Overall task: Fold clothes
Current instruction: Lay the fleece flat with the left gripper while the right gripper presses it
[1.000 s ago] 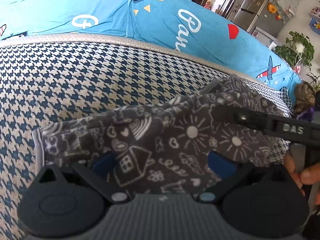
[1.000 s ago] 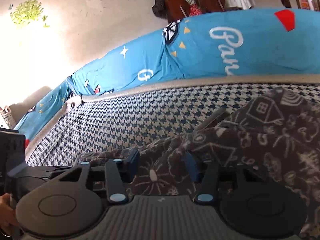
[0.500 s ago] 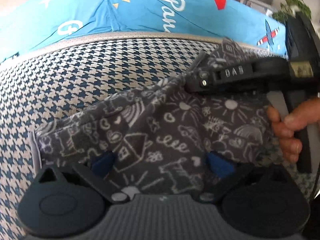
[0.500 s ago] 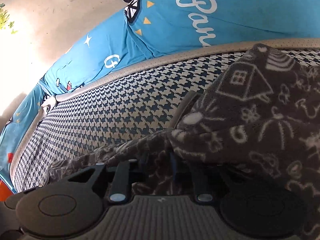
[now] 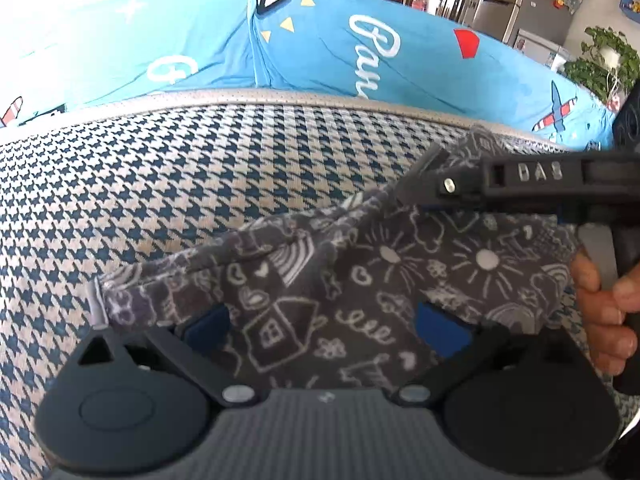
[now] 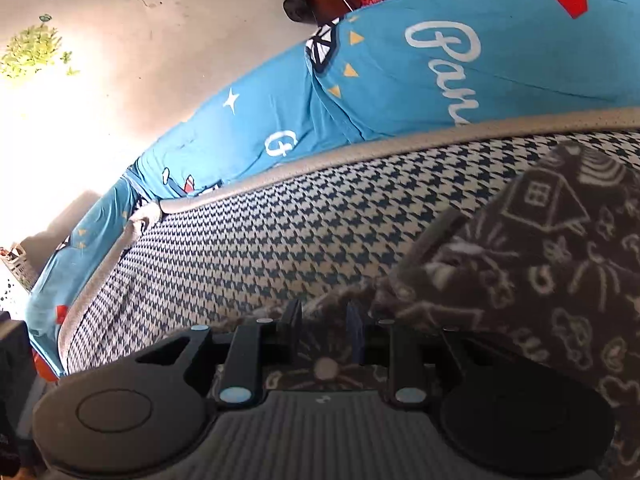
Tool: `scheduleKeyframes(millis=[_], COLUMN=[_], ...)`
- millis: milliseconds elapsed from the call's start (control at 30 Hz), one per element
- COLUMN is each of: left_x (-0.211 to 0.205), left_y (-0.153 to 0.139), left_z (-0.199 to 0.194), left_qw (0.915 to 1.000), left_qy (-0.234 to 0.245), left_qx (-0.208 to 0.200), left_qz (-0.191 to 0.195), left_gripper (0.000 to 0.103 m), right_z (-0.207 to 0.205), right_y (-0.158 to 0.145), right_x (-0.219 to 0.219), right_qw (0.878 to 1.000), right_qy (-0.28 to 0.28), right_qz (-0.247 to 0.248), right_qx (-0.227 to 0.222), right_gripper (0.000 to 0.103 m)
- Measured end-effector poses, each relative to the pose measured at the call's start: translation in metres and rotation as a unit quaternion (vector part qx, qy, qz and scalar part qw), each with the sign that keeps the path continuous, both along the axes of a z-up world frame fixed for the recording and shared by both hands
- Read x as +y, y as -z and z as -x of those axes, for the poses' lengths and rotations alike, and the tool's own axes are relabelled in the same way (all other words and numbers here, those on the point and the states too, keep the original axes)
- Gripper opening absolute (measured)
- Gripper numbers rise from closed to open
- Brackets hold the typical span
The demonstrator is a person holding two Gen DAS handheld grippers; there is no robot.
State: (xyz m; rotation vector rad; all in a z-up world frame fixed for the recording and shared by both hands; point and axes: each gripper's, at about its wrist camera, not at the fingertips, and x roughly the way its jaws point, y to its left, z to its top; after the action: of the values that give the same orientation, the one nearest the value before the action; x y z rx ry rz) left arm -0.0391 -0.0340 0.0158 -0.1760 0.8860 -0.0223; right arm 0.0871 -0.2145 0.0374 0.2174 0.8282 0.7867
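Right now, garment: your grey doodle-print fleece point(image 5: 320, 300) lies bunched on the houndstooth cushion point(image 5: 192, 184), in front of the blue printed cover point(image 5: 320, 52)
Left gripper point(image 5: 324, 324): you have its jaws standing wide, fleece draped between the blue pads, nothing pinched
Right gripper point(image 6: 324, 328): jaws narrow and opening, fleece edge between them; grip unclear
Your hand point(image 5: 604, 312): on its handle at right

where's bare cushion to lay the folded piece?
Free: houndstooth cushion between the grey piping and the grey doodle-print garment, stretching left. Crowded: right side, where the garment bunches under the right tool, whose jaws are opening with cloth between them, and the left tool.
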Motion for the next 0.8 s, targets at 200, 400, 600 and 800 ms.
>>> scheduleKeyframes(millis=[200, 400, 600, 800], left_x=[-0.01, -0.012, -0.017, -0.011], left_y=[0.009, 0.012, 0.013, 0.009], left_z=[0.0, 0.004, 0.004, 0.004], left_qw=[0.9993, 0.9987, 0.9975, 0.9986], left_qy=[0.024, 0.037, 0.045, 0.036], left_qx=[0.021, 0.024, 0.031, 0.021], left_qz=[-0.019, -0.026, -0.044, -0.032], left_gripper=[0.103, 0.103, 0.103, 0.103], right_z=[-0.024, -0.029, -0.026, -0.004], right_y=[0.025, 0.032, 0.022, 0.004], right_x=[0.01, 0.015, 0.005, -0.001], right_qw=[0.998, 0.996, 0.997, 0.999], right_qy=[0.041, 0.07, 0.059, 0.026], right_qz=[0.013, 0.032, 0.008, 0.008], right_qx=[0.039, 0.033, 0.043, 0.033], right_gripper=[0.017, 0.003, 0.015, 0.021])
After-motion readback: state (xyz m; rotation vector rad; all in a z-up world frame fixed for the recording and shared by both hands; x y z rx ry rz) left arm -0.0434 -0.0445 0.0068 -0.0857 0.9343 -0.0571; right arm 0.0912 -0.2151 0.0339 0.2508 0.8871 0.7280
